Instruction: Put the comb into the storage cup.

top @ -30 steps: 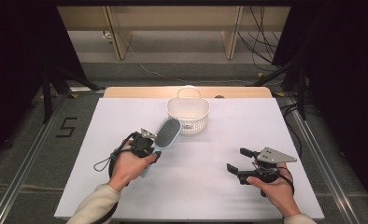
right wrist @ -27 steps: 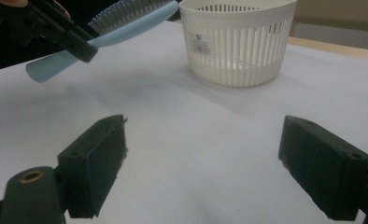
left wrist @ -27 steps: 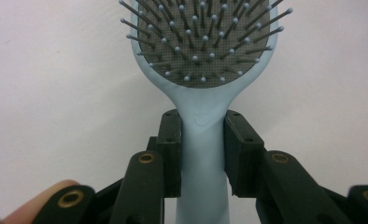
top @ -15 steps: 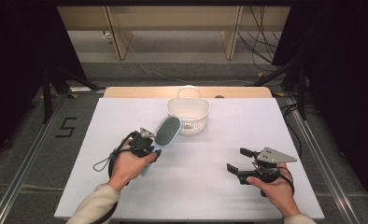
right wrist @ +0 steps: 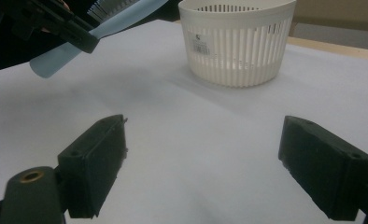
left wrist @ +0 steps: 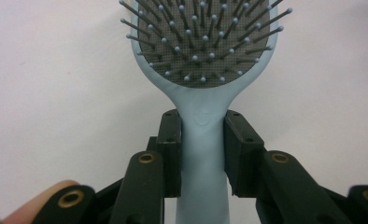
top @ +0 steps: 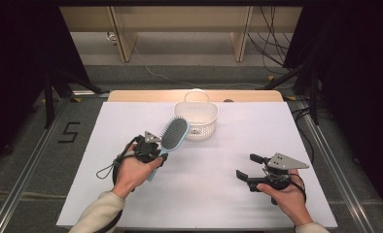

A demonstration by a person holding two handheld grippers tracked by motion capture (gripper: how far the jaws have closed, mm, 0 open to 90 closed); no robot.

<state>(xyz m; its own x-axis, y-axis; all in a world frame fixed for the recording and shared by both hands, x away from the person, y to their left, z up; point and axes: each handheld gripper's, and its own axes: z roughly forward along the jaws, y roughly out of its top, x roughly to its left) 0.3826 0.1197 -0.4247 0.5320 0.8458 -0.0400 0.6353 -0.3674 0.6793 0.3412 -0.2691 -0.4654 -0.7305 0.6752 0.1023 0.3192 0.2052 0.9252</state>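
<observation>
left gripper (top: 156, 148) has its jaws pinched tight on the neck of the light blue hairbrush (top: 172, 136), right where the handle widens into the head. in the left gripper view you can see both black pads pressed against the handle (left wrist: 203, 154) with no gap, bristles facing the camera. from the high view the brush is held up off the white table (top: 218, 199), head pointing up and away toward the white slatted basket (top: 197, 121), and sits just beside the basket's near left edge, maybe overlapping it from this angle, can't tell if it's touching. right gripper (top: 252, 167) is well apart on the right side of the table, jaws spread wide with nothing in them, just pointing at the basket (right wrist: 236, 42) in its own view. my guess is the brush is headed into the basket. stuff that could go wrong: the handle looks like smooth plastic and it's gripped at a taper, so if the hand tilts fast the brush could pivot or slide out between the pads. also the brush looks long next to the basket, so it'll probably end up leaning on the rim, and the basket looks light enough to tip or scoot if the head knocks the wall. the basket's carry handle (top: 198, 94) at the back could snag the bristles too.
</observation>
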